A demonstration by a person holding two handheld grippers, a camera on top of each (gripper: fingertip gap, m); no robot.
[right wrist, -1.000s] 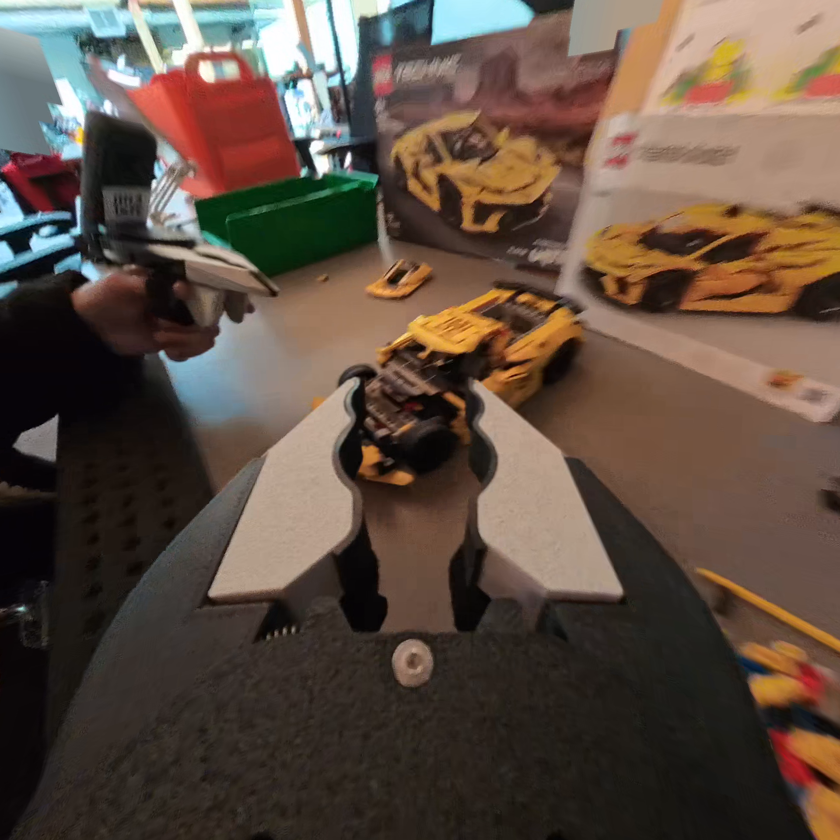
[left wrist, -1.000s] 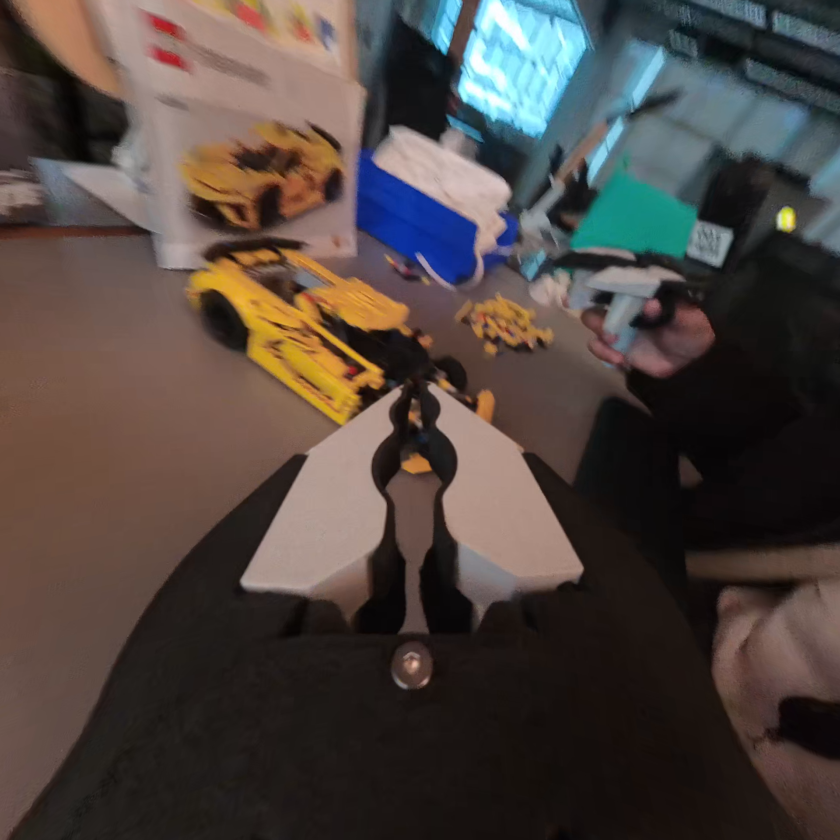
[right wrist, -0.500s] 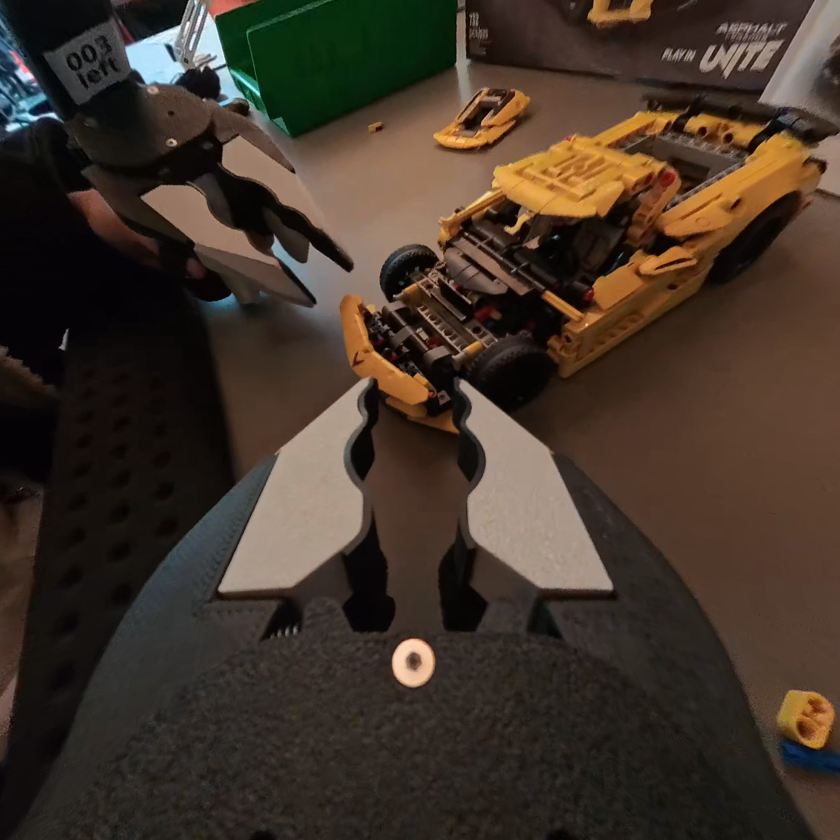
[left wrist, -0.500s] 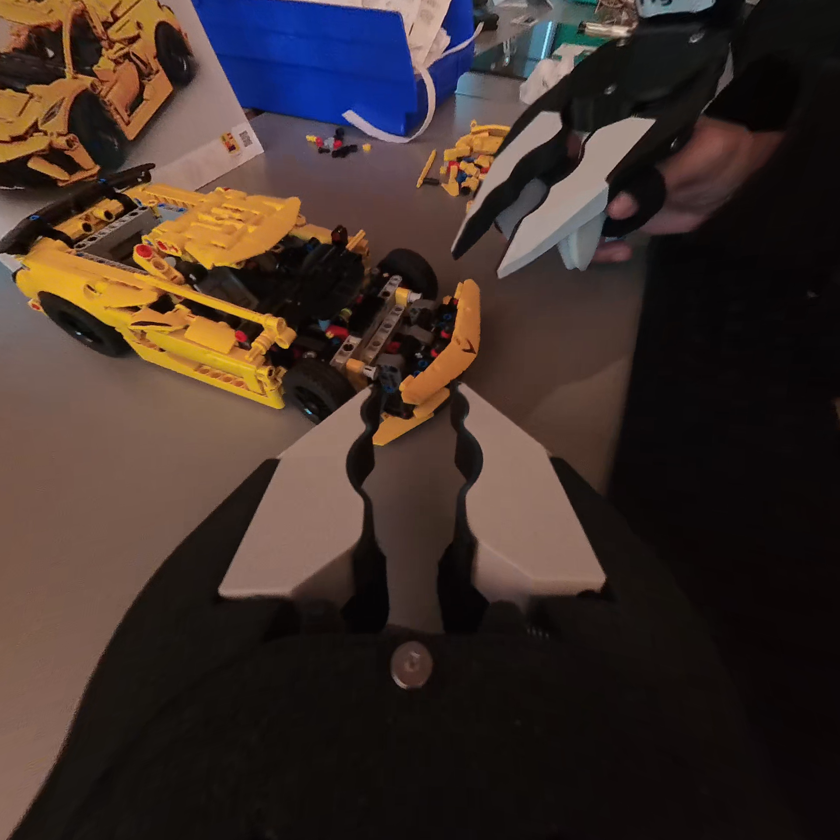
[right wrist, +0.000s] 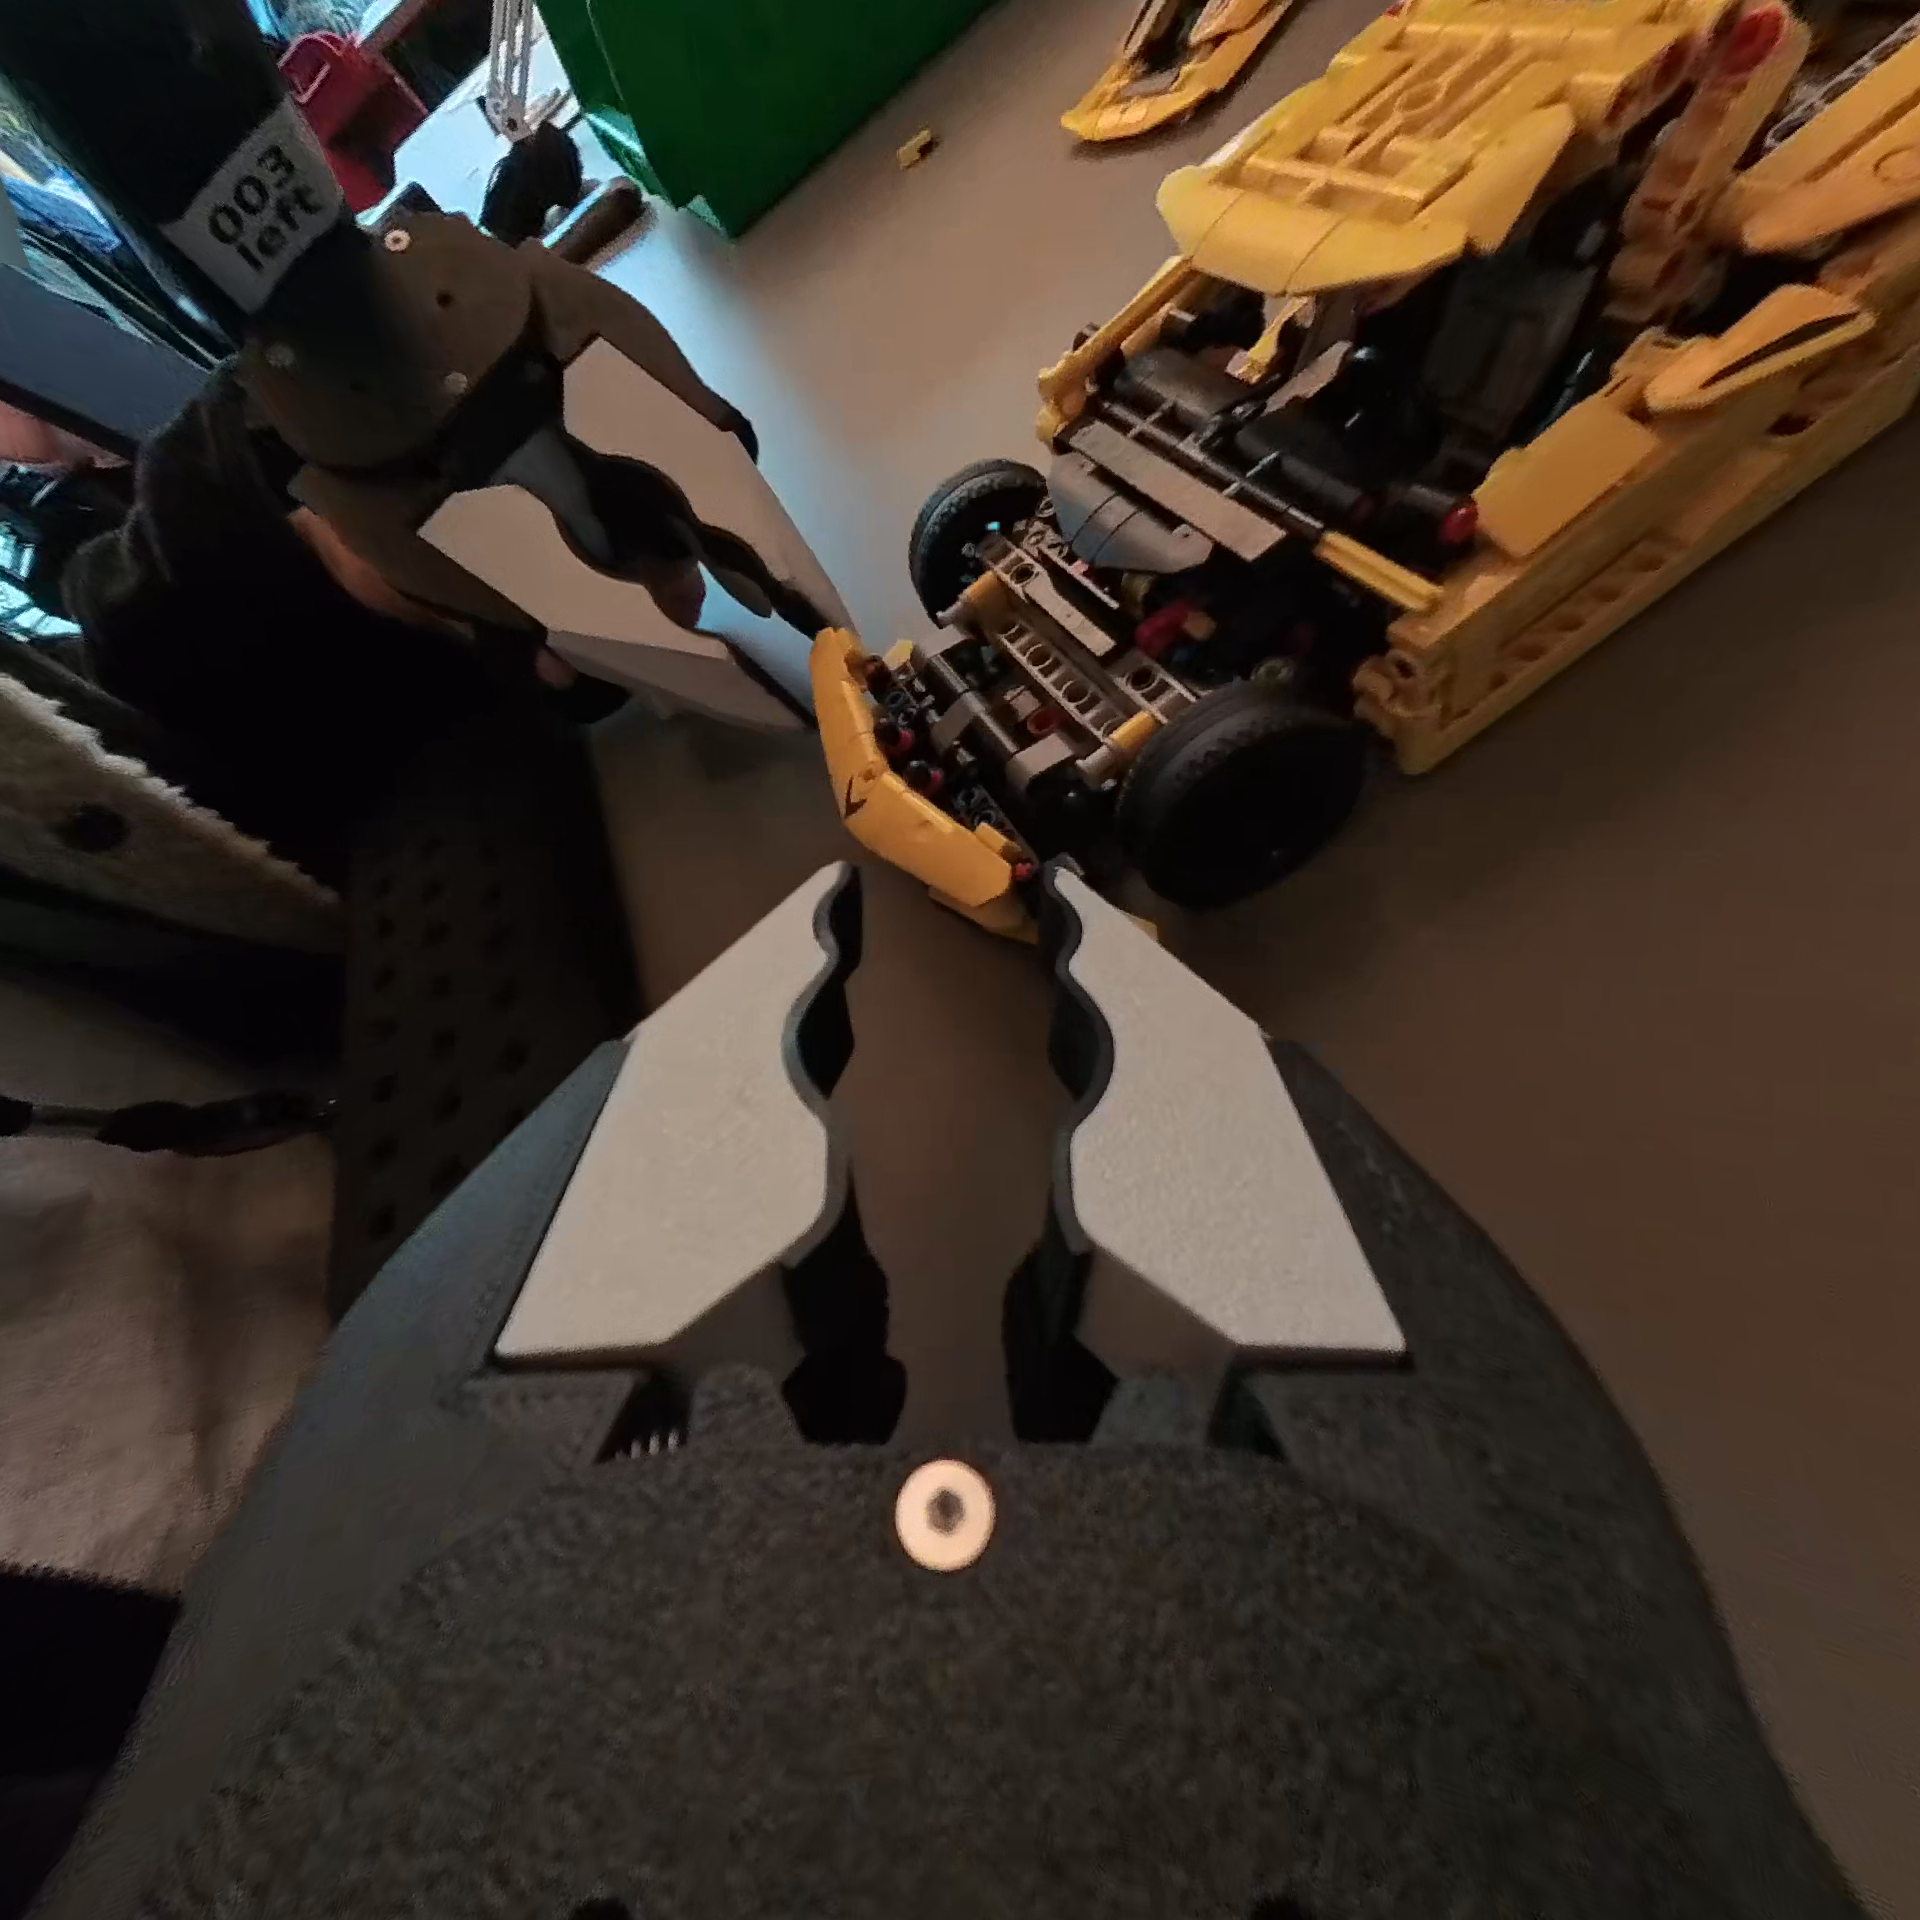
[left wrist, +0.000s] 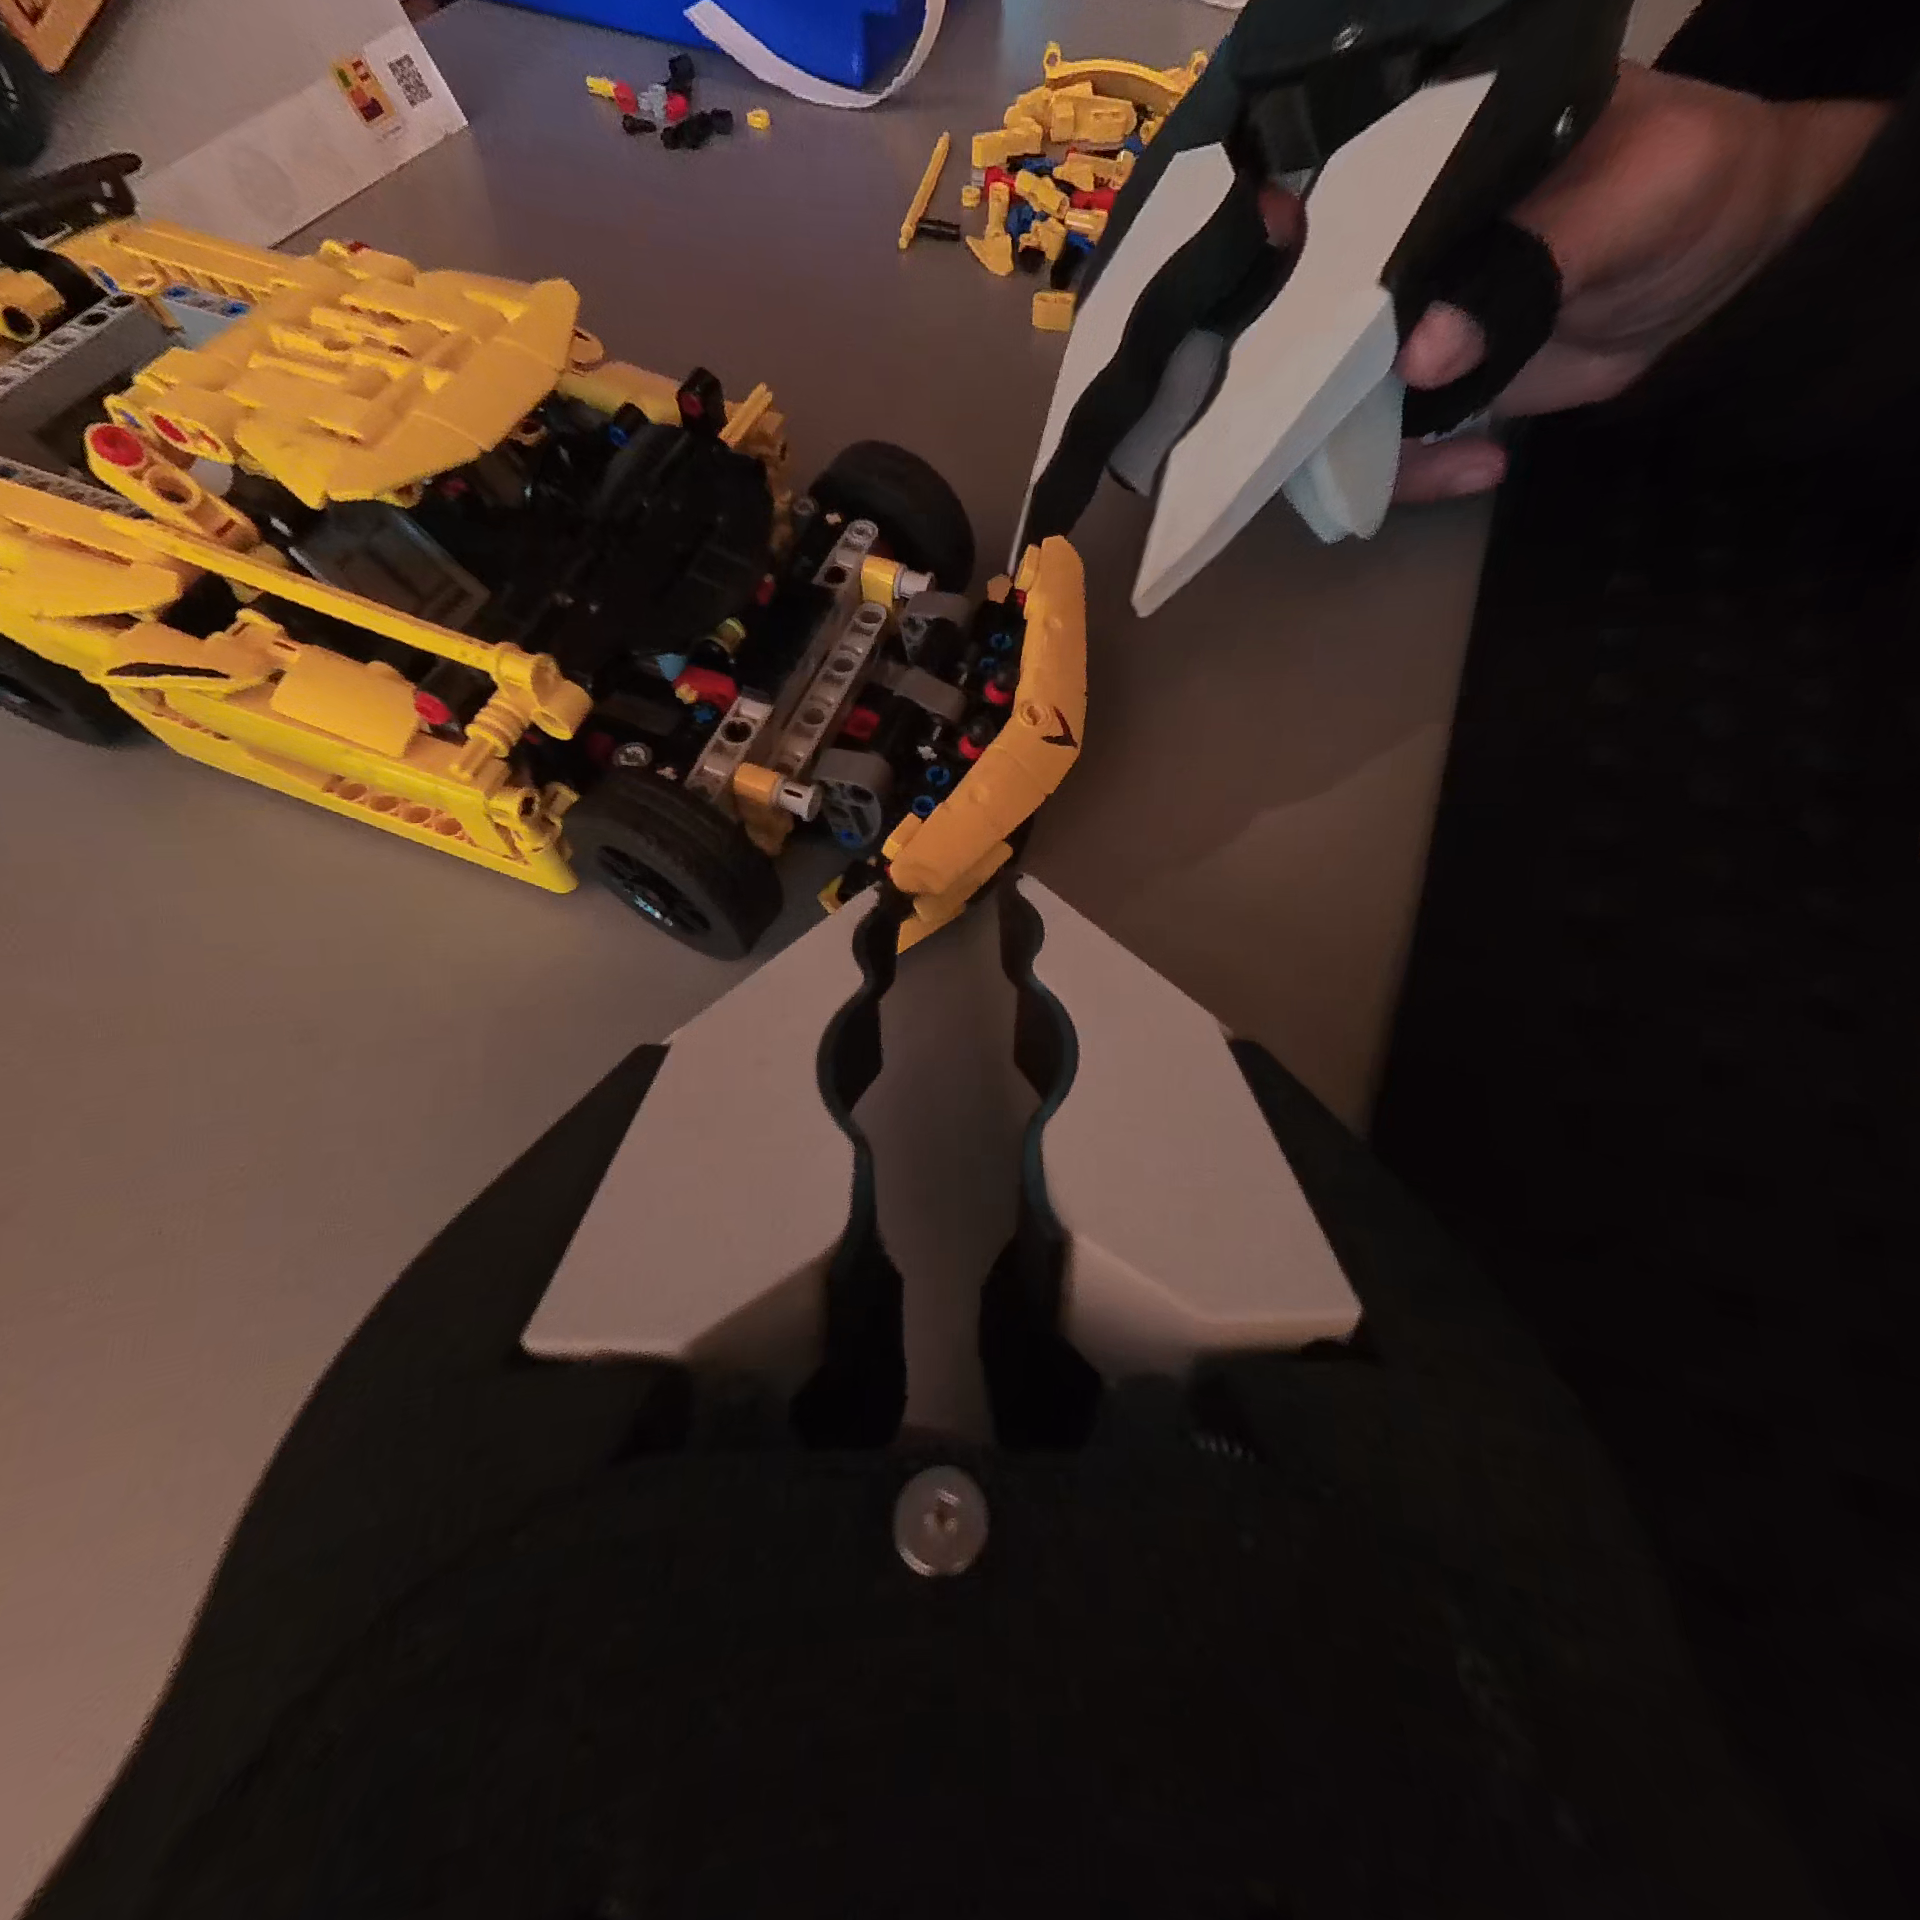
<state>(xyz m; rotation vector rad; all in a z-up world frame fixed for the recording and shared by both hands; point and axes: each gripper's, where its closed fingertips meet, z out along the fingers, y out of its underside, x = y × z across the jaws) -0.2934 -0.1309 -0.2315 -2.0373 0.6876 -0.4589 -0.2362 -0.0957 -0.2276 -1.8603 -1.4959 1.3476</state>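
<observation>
1. The grey table (left wrist: 312, 1143) took up most of both views and bore everything else.
2. The yellow brick-built sports car (left wrist: 364, 416) stood on it on its wheels, with its nose open and the grey and black beams bare behind the front bumper (left wrist: 1029, 717).
3. My left tongs (left wrist: 940, 904) were spread. The near end of the bumper sat between their tips, but I could not tell whether either tip touched it.
4. My right tongs (right wrist: 951, 883) were also spread and held nothing. They were at the other end of the same bumper, with its corner just beside one tip. My hand (left wrist: 1642, 260) gripped them from behind.
5. A green bin (right wrist: 748, 94) stood beyond the car on the left-tongs side, and a blue bin (left wrist: 779, 42) stood at the far edge of the left wrist view.
6. A white printed sheet (left wrist: 312, 156) lay flat behind the car. It showed a small square code and a little coloured logo.
7. A heap of loose bricks (left wrist: 1049, 177), mostly yellow with some blue and red, lay near the right tongs.
8. A separate yellow body panel (right wrist: 1174, 62) lay past the car, apart from it.
9. A white label (right wrist: 255, 223) with dark printing was stuck on the body of the left tongs.
10. A few black and red pins (left wrist: 670, 104) lay scattered near the blue bin.
</observation>
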